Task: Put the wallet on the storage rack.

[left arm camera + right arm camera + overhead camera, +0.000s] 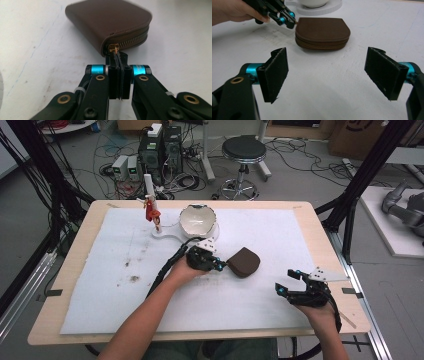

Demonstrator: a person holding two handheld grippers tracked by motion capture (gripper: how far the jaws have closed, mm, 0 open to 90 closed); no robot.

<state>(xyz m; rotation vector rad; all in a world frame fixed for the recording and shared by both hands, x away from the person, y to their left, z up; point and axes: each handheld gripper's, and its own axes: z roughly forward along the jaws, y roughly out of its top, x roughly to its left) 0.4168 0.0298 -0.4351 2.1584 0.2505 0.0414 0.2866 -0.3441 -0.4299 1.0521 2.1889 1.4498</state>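
Here, your left gripper (218, 264) was clenched on the zipper pull (114, 50) of the brown pouch (244, 262). In the left gripper view, the two black pads stood pressed together, and the thin dark tab of the pull was caught between them, just under the small brass slider at the corner of the pouch. The pouch lay flat on the white sheet (100, 285), directly in front of that gripper's tips and touching them, with its brass zipper running away along the edge to the right of the jaws. Your left hand (182, 270) held the gripper low over the sheet, with its black cable trailing behind. Your right gripper (290, 281) was released: in the right gripper view its two pads stood wide apart, and nothing was between them except the bare sheet. From this right gripper, the pouch was ahead, well apart from the tips, and the left gripper reached its corner from the upper left side. Beyond the pouch, farther from both grippers, a white bowl (198, 220) sat on a white stand (167, 236), and beside it a small red and white figure (151, 210) stood upright. All of this rested on the wooden table (75, 237).
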